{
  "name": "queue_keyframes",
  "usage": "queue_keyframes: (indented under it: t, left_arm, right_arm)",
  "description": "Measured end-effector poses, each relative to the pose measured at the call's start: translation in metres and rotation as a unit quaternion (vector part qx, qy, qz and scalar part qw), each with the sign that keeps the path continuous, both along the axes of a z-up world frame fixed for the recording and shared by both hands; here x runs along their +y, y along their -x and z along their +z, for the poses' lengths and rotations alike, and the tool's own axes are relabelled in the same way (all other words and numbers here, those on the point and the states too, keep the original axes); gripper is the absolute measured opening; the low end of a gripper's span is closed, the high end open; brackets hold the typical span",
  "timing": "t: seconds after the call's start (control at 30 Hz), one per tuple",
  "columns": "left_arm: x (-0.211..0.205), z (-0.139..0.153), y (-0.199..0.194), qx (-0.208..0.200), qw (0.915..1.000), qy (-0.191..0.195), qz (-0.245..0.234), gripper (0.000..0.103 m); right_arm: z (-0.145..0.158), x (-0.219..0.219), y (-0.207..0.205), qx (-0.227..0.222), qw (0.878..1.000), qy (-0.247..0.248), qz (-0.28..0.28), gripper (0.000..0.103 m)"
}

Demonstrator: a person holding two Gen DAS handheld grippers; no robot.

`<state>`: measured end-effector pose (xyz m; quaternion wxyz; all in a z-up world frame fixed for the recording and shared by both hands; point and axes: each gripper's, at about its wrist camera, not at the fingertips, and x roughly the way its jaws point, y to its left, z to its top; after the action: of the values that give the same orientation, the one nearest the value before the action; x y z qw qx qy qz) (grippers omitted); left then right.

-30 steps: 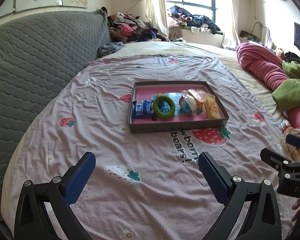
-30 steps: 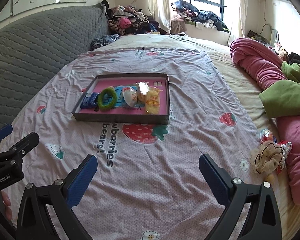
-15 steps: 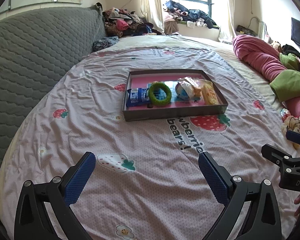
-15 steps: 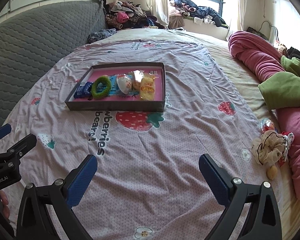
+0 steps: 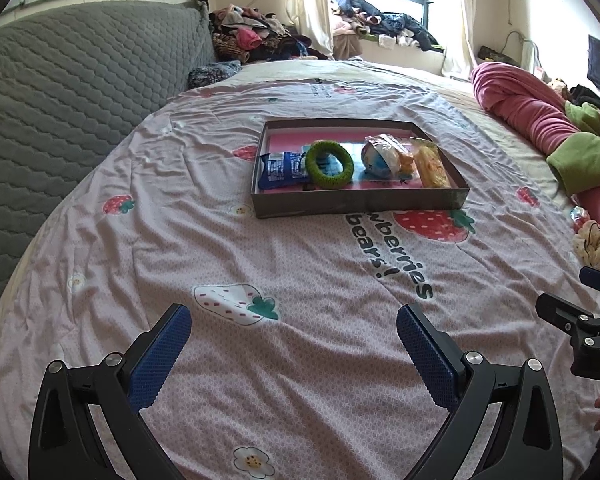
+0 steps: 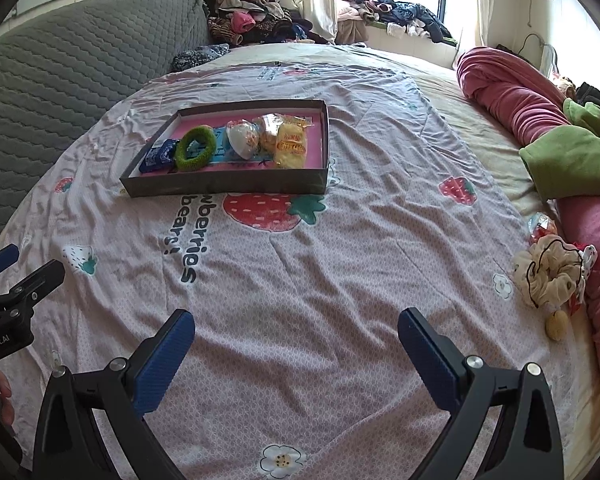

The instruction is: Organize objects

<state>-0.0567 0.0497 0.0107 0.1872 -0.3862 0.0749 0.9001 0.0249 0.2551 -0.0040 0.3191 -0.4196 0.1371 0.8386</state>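
Strawberry-print bedspread [image 5: 300, 280] lies under both my grippers. My left gripper [image 5: 294, 344] and right gripper [image 6: 296, 344] gape wide, empty, hovering level. Tray [image 5: 360, 204] of snacks sits at twelve o'clock; scrunchies [image 6: 548, 276] at three.

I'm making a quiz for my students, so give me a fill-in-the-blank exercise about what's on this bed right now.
1. The ring in the tray is coloured ____.
2. The jaws of both the left gripper and the right gripper stand ____.
3. The big fruit printed on the bedspread just in front of the tray is a ____.
4. The blue packet lies at the tray's ____ end.

Missing words: green; open; strawberry; left
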Motion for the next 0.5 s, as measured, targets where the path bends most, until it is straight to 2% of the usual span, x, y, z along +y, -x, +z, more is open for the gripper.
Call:
queue_keyframes:
  t: [0.5]
  left_arm:
    - [-0.002, -0.015, 0.000, -0.011, 0.9999, -0.008, 0.003, 0.102]
  right_arm:
    - [-0.007, -0.004, -0.005, 0.013, 1.000, -0.004, 0.007, 0.102]
